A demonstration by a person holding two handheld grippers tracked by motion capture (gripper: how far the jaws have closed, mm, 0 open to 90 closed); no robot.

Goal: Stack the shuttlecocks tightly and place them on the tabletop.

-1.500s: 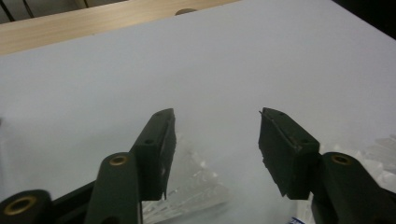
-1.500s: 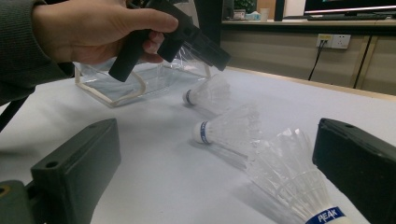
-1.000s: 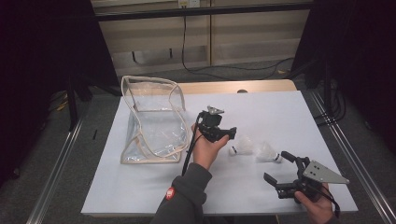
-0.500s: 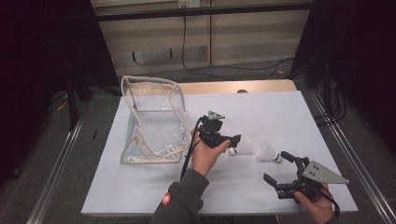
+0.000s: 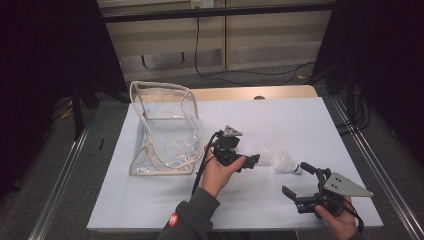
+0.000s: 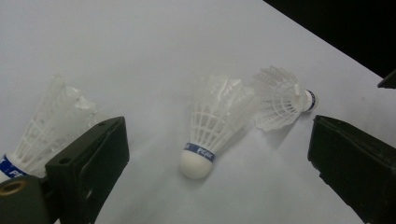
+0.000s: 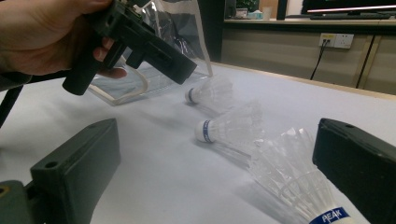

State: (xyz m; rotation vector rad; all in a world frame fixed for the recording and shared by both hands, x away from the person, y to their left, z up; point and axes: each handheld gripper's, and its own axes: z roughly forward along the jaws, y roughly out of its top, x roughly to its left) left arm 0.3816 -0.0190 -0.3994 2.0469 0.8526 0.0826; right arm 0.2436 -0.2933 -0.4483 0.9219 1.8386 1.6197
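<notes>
Three white shuttlecocks lie on the white table [image 5: 150,210], right of centre in the high view. In the left gripper view the middle shuttlecock [image 6: 212,126] lies at frame centre between the jaws, cork toward the camera, untouched. A second shuttlecock [image 6: 280,98] lies just beside it at upper right, cork pointing away; their skirts meet or overlap, contact cannot be told. A third shuttlecock [image 6: 46,126] lies at far left, outside the left jaw. The left gripper [image 5: 252,161], at centre of the high view, has just been opening its jaws; they stand wide, gripping nothing. The right gripper [image 5: 299,181], at lower right, is likewise spread wide and empty, one shuttlecock lying near its tips. A clear zip bag [image 5: 165,127] stands at the table's upper left.
</notes>
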